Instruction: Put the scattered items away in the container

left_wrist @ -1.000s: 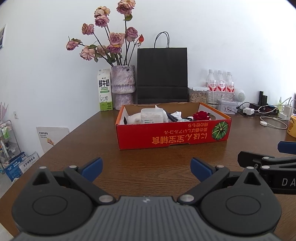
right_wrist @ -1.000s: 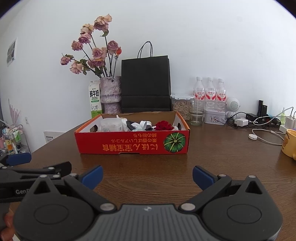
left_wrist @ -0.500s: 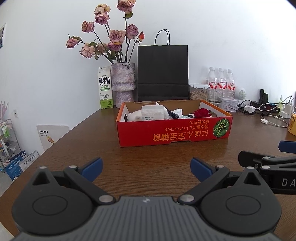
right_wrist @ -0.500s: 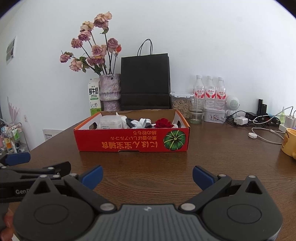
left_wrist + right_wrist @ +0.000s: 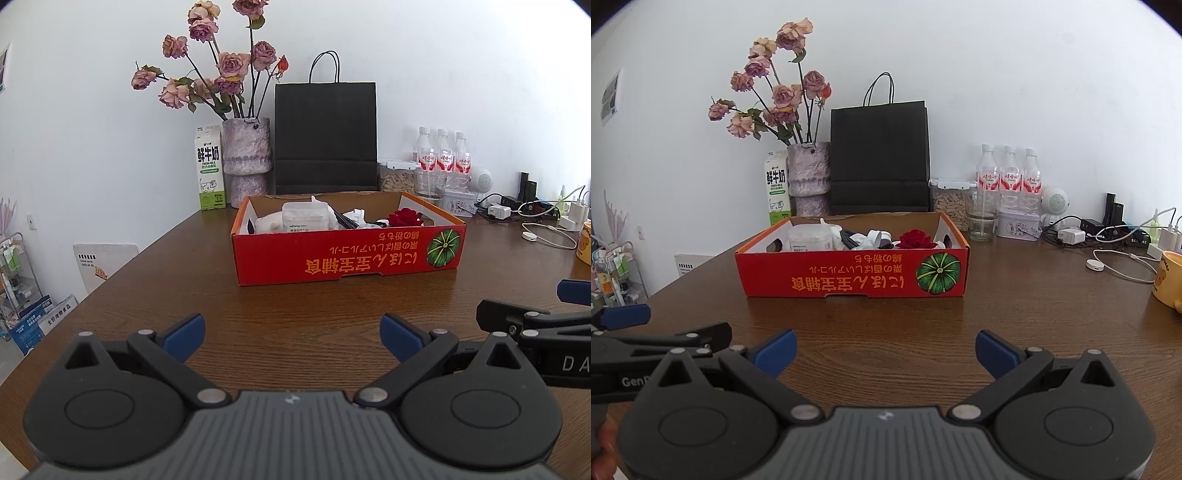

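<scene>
Left gripper (image 5: 291, 332) and right gripper (image 5: 885, 349): jaws spread wide, nothing held, both parked low at the table's (image 5: 332, 314) near edge; the red cardboard box (image 5: 347, 254) sits mid-table holding the gathered items (red rose (image 5: 404, 218), white container (image 5: 304, 218)), so tidying appears complete.

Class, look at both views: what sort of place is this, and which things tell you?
Probably a home or small office: a wooden table against a white wall, holding a vase of roses, a milk carton and chargers.
</scene>
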